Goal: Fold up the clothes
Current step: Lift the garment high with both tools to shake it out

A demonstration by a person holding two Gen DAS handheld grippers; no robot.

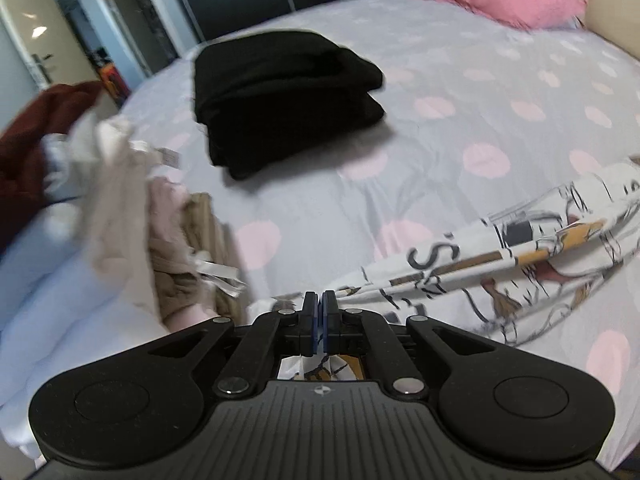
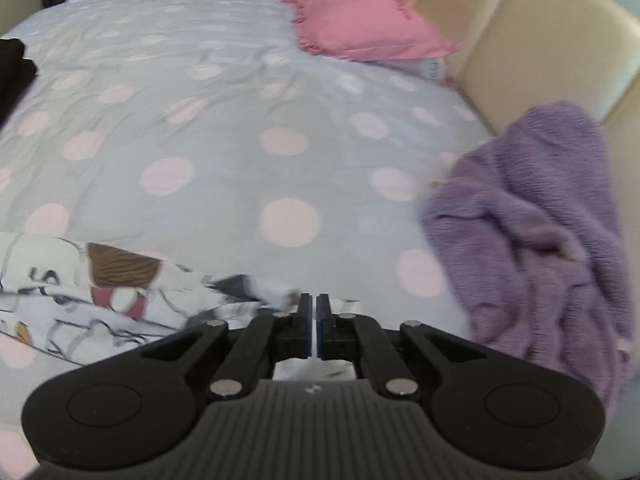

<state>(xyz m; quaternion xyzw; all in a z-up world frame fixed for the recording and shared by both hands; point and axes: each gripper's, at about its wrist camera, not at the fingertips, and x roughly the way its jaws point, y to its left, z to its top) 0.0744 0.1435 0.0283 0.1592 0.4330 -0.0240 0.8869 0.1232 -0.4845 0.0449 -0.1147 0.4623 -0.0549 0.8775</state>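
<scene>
A white garment with cartoon print (image 1: 500, 256) lies stretched across the dotted bedspread (image 1: 440, 80). My left gripper (image 1: 321, 300) is shut on one end of it, and printed cloth shows under the closed fingers. In the right wrist view the same garment (image 2: 80, 292) runs off to the left, and my right gripper (image 2: 314, 304) is shut on its other end, with white cloth pinched between the pads. A folded black stack (image 1: 280, 96) sits further back on the bed.
A loose pile of beige, pink, white and maroon clothes (image 1: 120, 200) lies at the left. A purple fleece garment (image 2: 540, 232) is heaped at the right beside the cream headboard (image 2: 520, 20). A pink pillow (image 2: 360, 24) rests at the far end.
</scene>
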